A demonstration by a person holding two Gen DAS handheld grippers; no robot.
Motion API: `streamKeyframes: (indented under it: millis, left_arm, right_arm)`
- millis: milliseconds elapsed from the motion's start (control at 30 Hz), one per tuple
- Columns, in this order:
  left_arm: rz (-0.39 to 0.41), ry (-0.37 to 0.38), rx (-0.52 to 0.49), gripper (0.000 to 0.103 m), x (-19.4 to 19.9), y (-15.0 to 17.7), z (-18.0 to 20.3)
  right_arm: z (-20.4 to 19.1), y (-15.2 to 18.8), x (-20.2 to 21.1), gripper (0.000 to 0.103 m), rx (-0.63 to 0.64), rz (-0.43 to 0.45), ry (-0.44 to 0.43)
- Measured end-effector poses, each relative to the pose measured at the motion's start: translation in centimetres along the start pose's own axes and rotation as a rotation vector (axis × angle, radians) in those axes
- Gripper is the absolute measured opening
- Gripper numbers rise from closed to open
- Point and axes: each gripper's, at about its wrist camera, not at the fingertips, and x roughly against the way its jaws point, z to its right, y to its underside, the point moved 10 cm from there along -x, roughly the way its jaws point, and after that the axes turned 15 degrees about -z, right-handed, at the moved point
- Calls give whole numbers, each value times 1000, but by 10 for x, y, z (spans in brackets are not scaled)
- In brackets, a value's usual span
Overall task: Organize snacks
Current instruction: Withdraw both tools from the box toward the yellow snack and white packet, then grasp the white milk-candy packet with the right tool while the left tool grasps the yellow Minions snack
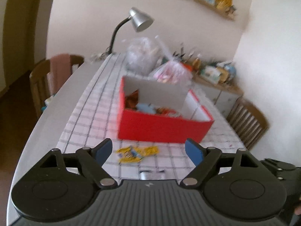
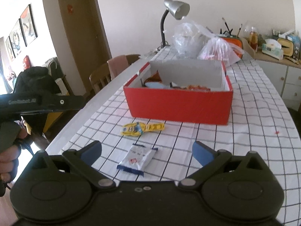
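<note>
A red open box point(image 1: 161, 130) point(image 2: 180, 105) holding several snack packets stands on the checked tablecloth. A yellow snack packet point(image 1: 136, 152) point(image 2: 142, 129) lies on the cloth just in front of it. A white and blue snack packet point(image 2: 138, 159) lies nearer, and only a sliver of it shows in the left wrist view point(image 1: 150, 175). My left gripper point(image 1: 148, 152) is open and empty, above the yellow packet. My right gripper point(image 2: 147, 152) is open and empty, with the white packet between its fingers' line of sight. The left gripper's body point(image 2: 37, 101) shows at the left of the right wrist view.
Behind the box are clear plastic bags point(image 2: 190, 39) point(image 1: 143, 56) and a silver desk lamp point(image 2: 175, 9) point(image 1: 139, 19). Wooden chairs point(image 2: 105, 73) point(image 1: 248, 124) stand at both sides of the table. A cluttered sideboard point(image 2: 272, 56) is at the far right.
</note>
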Motion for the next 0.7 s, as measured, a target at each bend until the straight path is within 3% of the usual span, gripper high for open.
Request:
streamKeyframes:
  millis: [267, 500, 700]
  left_arm:
    - [-158, -101, 8, 85, -49, 20, -30]
    - [-183, -137, 25, 85, -71, 26, -49]
    - [-209, -146, 39, 85, -86, 20, -61]
  right_arm:
    - [-10, 11, -58, 103, -24, -127, 63]
    - [-14, 12, -106, 101, -40, -215, 139]
    - [-19, 9, -130, 94, -9, -262, 188]
